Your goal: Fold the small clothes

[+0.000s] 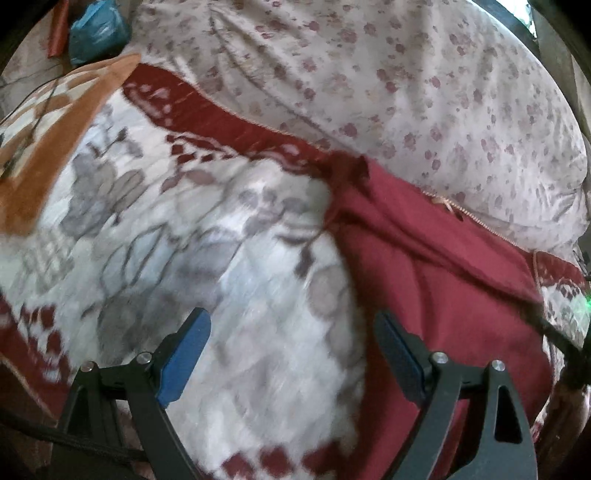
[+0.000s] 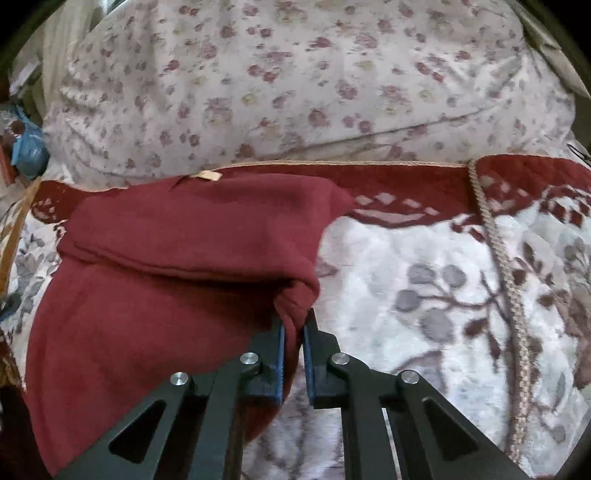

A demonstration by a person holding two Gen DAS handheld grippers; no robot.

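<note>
Maroon garment (image 2: 155, 280) is lying on the patterned blanket (image 2: 424, 317), just in front of the floral pillow (image 2: 295, 81), with its top part already doubled over itself. You are pinching its bunched right edge with the right gripper (image 2: 294, 325) — fingers pressed onto the fabric, probably to carry that side across for the next fold. Your left gripper (image 1: 291, 343) is hovering spread wide and empty over the blanket, the garment (image 1: 436, 280) beside its right finger, likely readying to pin or take the other side. Only the left view is showing the orange blanket (image 1: 48, 155) and blue bag (image 1: 98, 31) — blurred though.
</note>
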